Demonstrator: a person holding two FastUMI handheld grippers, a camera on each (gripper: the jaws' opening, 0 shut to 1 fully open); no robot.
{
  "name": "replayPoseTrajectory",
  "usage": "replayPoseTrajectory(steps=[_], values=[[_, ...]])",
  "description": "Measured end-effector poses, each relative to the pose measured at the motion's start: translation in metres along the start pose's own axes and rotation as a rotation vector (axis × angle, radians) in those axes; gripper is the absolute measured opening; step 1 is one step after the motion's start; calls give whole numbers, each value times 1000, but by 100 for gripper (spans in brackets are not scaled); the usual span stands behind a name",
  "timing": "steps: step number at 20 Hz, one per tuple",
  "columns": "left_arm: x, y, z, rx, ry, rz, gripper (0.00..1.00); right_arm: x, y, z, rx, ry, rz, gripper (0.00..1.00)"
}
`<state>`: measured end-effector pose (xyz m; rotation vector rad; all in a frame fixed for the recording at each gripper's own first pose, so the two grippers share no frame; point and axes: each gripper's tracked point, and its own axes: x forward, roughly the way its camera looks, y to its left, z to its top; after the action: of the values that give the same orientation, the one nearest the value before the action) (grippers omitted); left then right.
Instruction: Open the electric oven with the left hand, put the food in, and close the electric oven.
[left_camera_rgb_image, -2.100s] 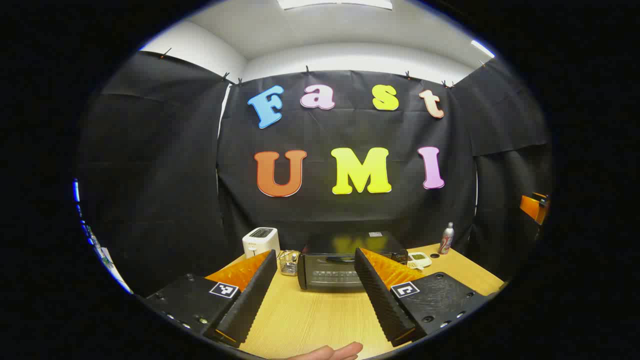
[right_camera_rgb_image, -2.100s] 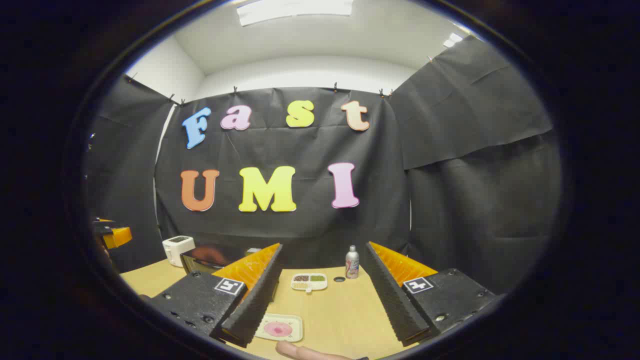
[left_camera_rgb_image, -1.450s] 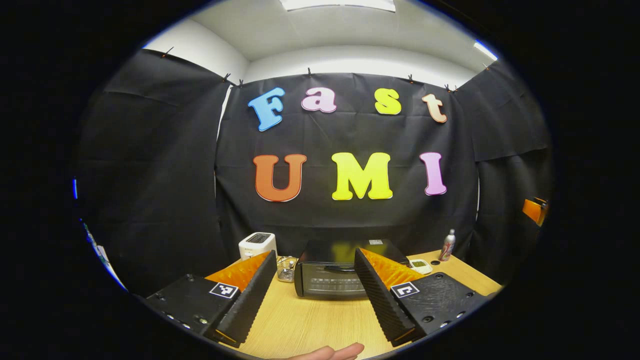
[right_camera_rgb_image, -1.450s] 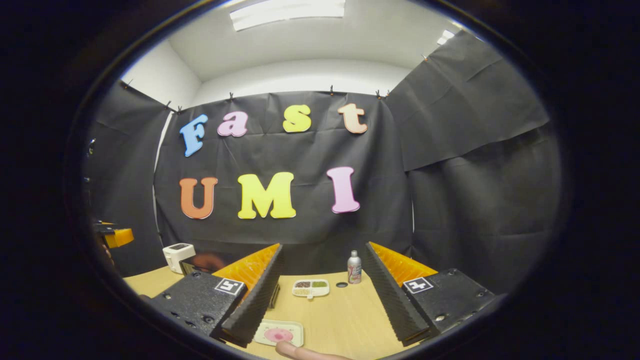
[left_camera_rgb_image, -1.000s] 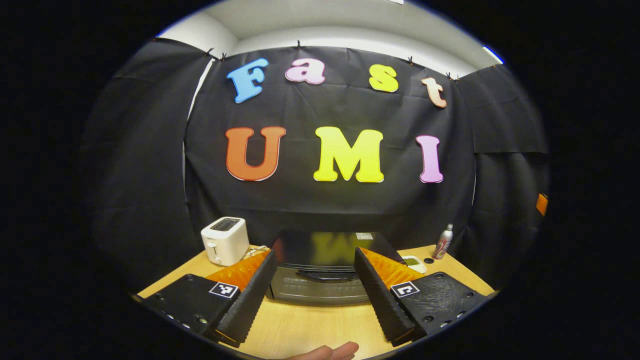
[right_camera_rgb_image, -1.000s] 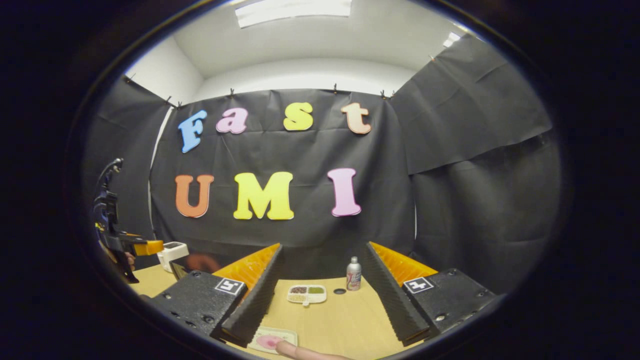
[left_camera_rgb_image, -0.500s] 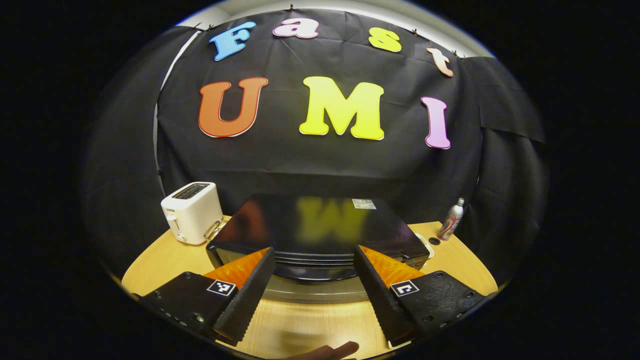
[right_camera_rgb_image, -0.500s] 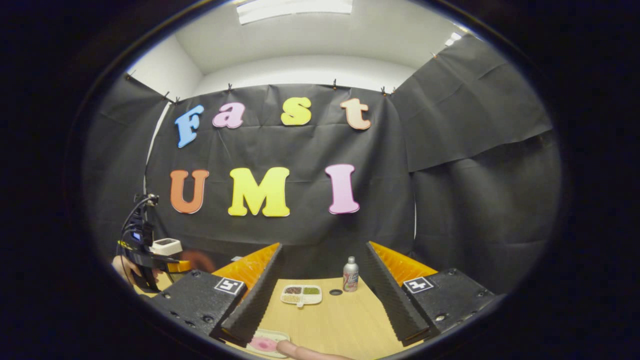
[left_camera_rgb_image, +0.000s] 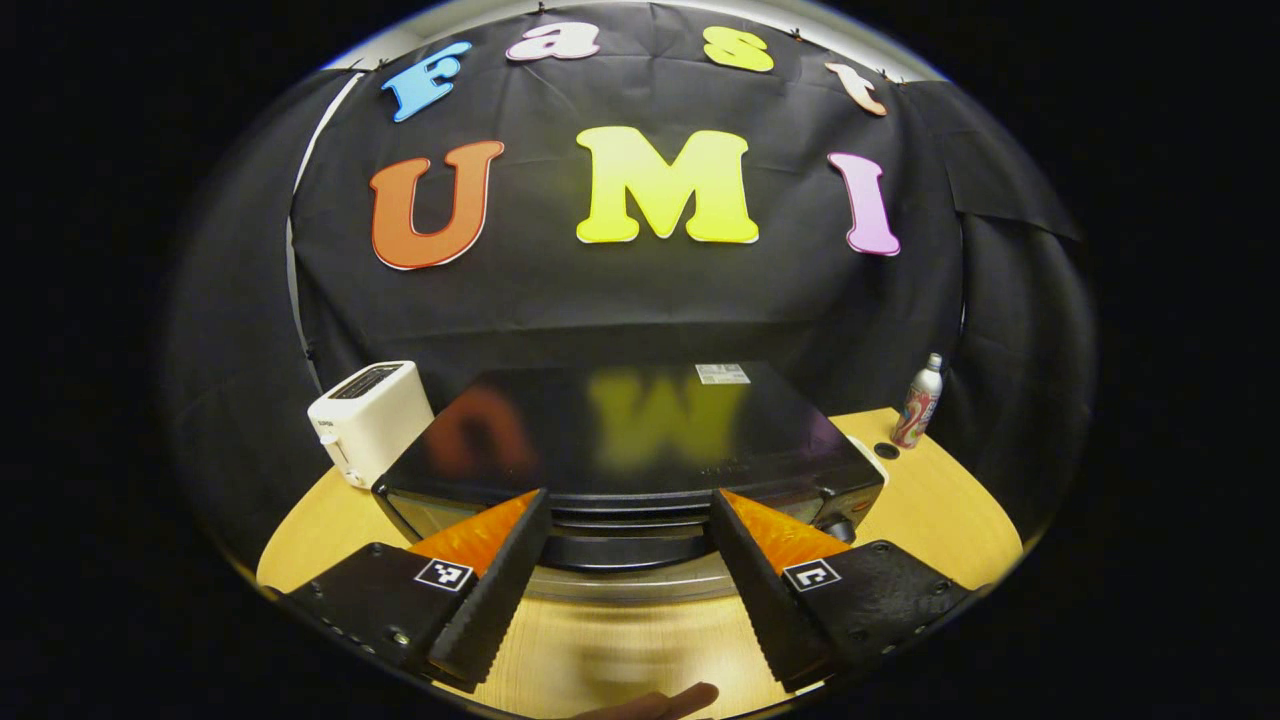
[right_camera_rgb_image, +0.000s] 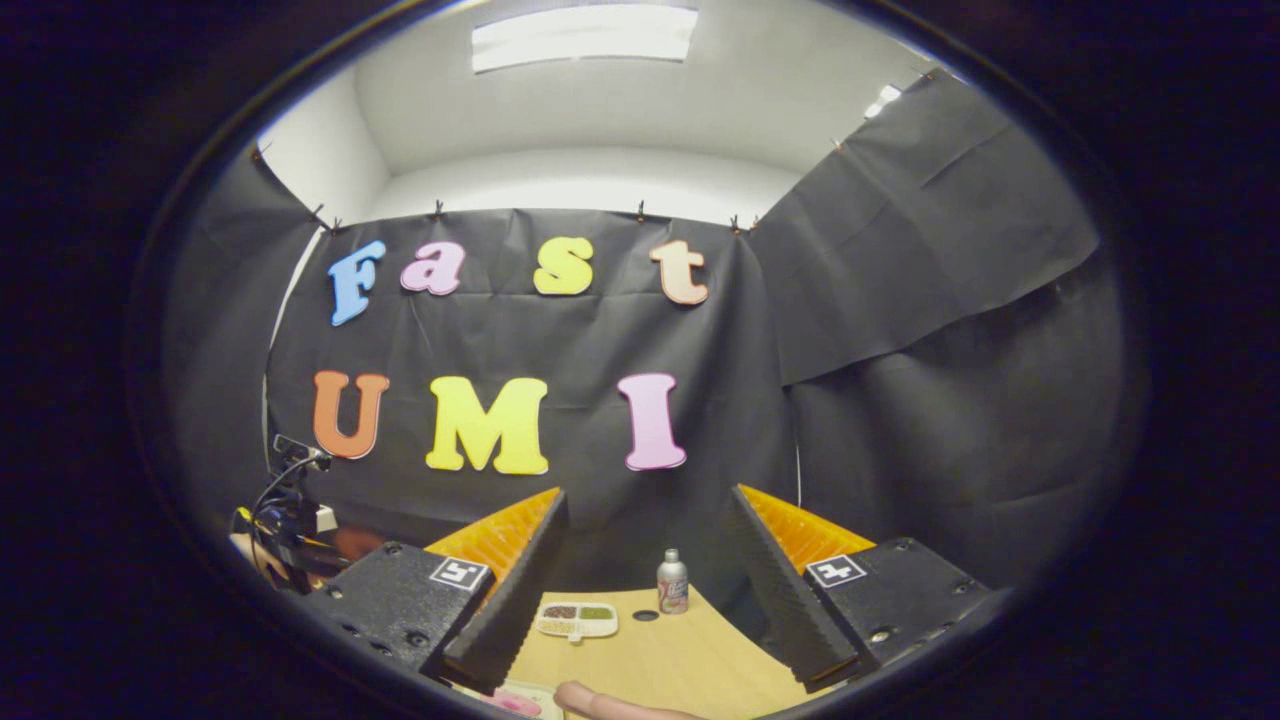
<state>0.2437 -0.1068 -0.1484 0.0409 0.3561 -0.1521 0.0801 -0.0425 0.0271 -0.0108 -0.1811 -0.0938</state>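
Black cloth booth all round, white ceiling with a bright panel above, pale wooden bench (left_camera_rgb_image: 930, 500) below. Left tongs (left_camera_rgb_image: 628, 580) spread wide, nothing gripped, poised right at the front of the electric oven (left_camera_rgb_image: 620, 450), fingertips level with the dark handle (left_camera_rgb_image: 625, 550) along the top of its door. Door shut, glossy black top mirroring the wall. White toaster (left_camera_rgb_image: 365, 420) just beside the oven on its left; slim drinks can (left_camera_rgb_image: 918, 400) standing upright near the bench's far right edge, a small dark round cap (left_camera_rgb_image: 886, 450) close by it. Fingertip of a hand (left_camera_rgb_image: 660, 700) peeping in at the bottom edge.

Over in the right gripper view: right tongs (right_camera_rgb_image: 640, 600) also wide apart, empty, held above the bench. Between the fingers, a white divided dish (right_camera_rgb_image: 577, 620) of brown and green bits, the can (right_camera_rgb_image: 671, 582) upright near it. Pink food on a tray (right_camera_rgb_image: 510, 703) just showing at the bottom edge, a finger (right_camera_rgb_image: 600, 700) beside it. Far left, the other gripper's cabled body (right_camera_rgb_image: 285, 530), held in a hand.
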Motion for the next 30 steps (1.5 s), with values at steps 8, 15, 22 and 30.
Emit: replayPoseTrajectory(steps=[8, 15, 22, 30], values=[[-50, -2, -38, -19, 26, -29, 97, -14, 8, -6, -6, 23, 20, 100], [-82, 0, -85, -61, 32, -34, 98, -23, 18, -15, 14, 53, 46, 95], [-94, 6, -129, -81, 49, -23, 98, -32, 22, -20, 1, 63, 52, 96], [-98, 6, -174, -71, 123, -16, 96, -32, 30, -37, -26, 108, 70, 96]])
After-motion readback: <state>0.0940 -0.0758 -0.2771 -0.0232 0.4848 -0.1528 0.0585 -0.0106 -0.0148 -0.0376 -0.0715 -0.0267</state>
